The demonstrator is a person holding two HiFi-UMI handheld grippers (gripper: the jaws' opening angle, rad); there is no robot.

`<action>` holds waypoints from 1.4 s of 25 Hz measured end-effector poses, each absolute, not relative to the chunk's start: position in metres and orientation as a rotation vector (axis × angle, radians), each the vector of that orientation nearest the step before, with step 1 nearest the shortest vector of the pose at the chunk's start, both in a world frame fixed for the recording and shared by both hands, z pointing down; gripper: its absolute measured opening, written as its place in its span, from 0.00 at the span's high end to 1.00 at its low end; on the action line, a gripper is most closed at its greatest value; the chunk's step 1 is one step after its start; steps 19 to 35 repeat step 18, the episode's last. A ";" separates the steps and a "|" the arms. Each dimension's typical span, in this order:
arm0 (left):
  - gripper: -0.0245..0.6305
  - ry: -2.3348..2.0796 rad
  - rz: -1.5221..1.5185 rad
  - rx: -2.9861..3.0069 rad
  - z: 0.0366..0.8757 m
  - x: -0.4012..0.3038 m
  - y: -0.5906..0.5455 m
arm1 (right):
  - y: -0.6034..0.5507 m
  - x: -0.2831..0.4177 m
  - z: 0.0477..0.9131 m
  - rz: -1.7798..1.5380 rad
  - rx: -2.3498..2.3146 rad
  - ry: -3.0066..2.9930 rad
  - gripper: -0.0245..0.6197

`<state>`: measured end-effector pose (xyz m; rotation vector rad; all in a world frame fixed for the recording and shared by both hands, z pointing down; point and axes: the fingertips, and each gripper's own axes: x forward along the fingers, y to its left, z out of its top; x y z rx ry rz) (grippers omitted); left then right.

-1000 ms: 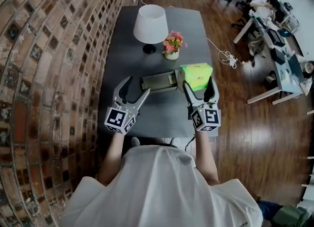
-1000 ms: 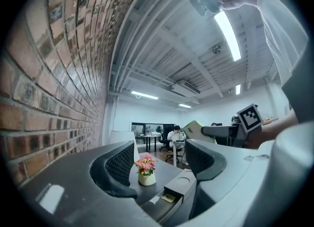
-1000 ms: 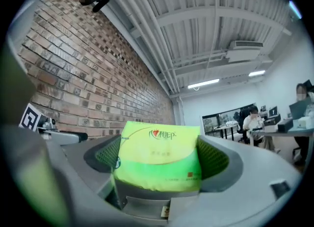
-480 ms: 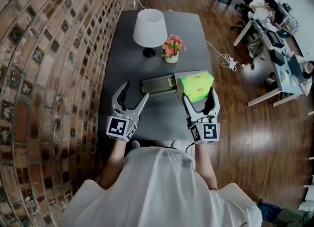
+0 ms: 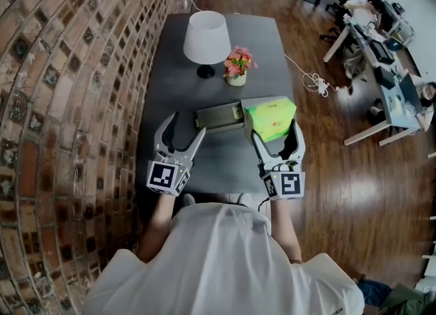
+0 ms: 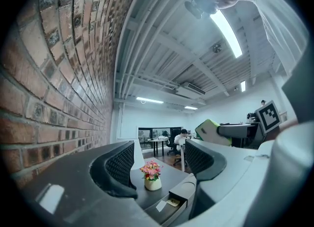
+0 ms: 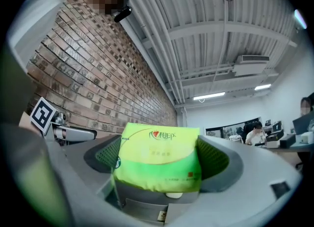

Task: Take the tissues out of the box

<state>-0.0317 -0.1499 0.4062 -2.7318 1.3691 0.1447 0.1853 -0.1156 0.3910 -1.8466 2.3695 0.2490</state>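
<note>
The right gripper (image 5: pixel 275 129) is clamped on a soft bright-green plastic pack of tissues (image 5: pixel 271 117), its two jaws pressing the pack's sides and holding it up over the dark grey table (image 5: pixel 218 41), at the right end of the flat olive-grey rectangular box (image 5: pixel 219 116). The left gripper (image 5: pixel 186 126) hangs over the table in front of the box, jaws spread with nothing between them. Behind the box stand a white-shaded lamp (image 5: pixel 207 36) and a small pot of pink flowers (image 5: pixel 238 65).

Head view: steeply down over dark grey rectangular table (image 5: pixel 225 160). Gripper views: low at its near end, angled upward. Left shares its pink-flowered white pot (image 6: pixel 151 178) (image 5: pixel 237 68).
</note>
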 end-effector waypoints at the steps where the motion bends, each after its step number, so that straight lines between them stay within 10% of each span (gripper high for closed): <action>1: 0.48 1.366 0.141 -2.732 0.406 -0.031 -0.150 | -0.115 0.185 0.390 0.253 -1.845 2.373 0.20; 35: 0.48 1.353 0.139 -2.714 0.404 -0.023 -0.152 | -0.115 0.185 0.388 0.276 -1.859 2.367 0.20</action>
